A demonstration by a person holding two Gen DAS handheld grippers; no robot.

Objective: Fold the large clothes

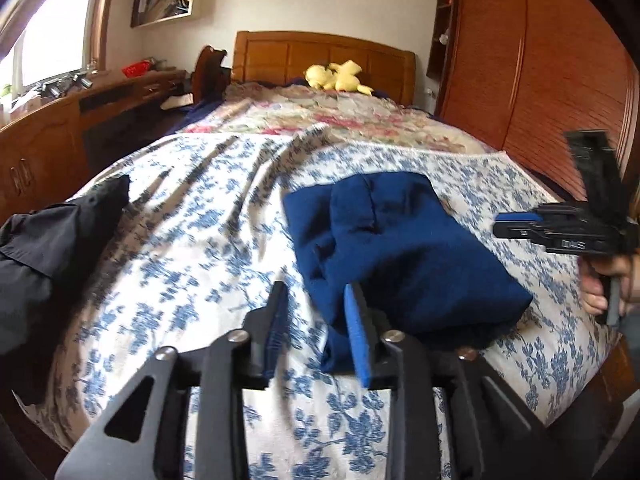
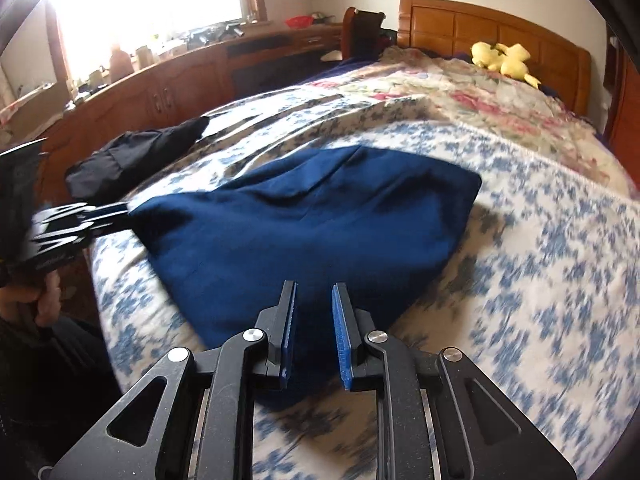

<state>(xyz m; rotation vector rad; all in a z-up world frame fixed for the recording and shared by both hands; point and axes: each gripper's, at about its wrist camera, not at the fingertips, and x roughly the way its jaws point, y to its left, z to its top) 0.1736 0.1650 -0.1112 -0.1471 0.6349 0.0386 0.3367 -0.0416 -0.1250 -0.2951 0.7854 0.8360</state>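
We see the folded navy garment [image 2: 304, 216] lying on the bed [image 2: 540, 280] (blue-flowered sheet), with both the left gripper [image 1: 316, 300] and right gripper [image 2: 314, 296] fingers released, grasping nothing

The left gripper [image 1: 316, 300] points downward, its jaws parted with nothing between the pads. The right gripper [image 2: 314, 300], also tilted downward, has its jaws slightly apart and empty.
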